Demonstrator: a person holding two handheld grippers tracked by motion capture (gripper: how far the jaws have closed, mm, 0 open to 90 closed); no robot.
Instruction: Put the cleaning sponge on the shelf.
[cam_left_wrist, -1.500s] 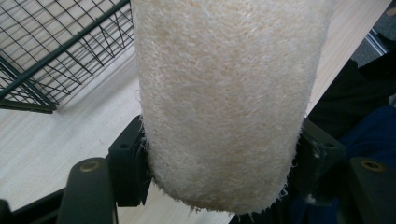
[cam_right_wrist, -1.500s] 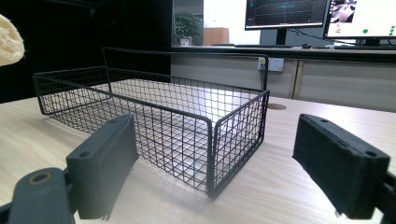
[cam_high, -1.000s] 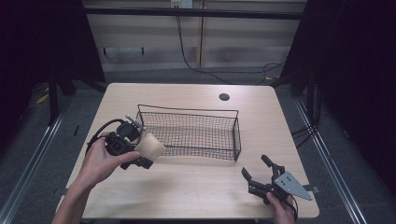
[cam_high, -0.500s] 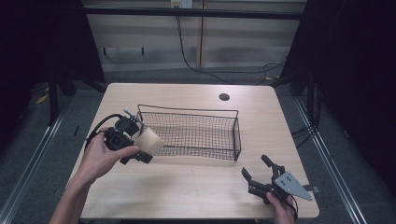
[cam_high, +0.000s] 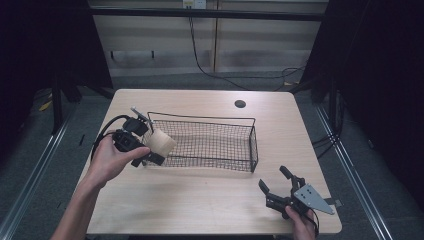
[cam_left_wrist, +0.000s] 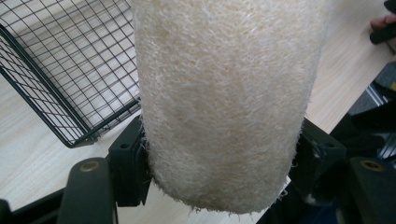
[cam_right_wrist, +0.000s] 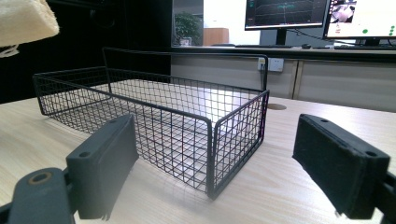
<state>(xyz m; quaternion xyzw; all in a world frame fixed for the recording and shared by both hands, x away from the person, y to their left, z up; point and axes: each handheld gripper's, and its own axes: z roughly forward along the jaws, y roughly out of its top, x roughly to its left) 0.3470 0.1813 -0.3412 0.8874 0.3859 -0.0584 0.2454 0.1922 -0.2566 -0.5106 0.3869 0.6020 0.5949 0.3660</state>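
wire basket (cam_high: 210, 142), loofah roll (cam_high: 161, 142) above corner

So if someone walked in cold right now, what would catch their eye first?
Probably the pale fibrous roll clamped in the left gripper, held at the left end of the black wire basket. Next, the basket itself, mid-table with nothing visible inside. Last, the right gripper near the table's front right corner, jaws open on nothing, pointing toward the basket.
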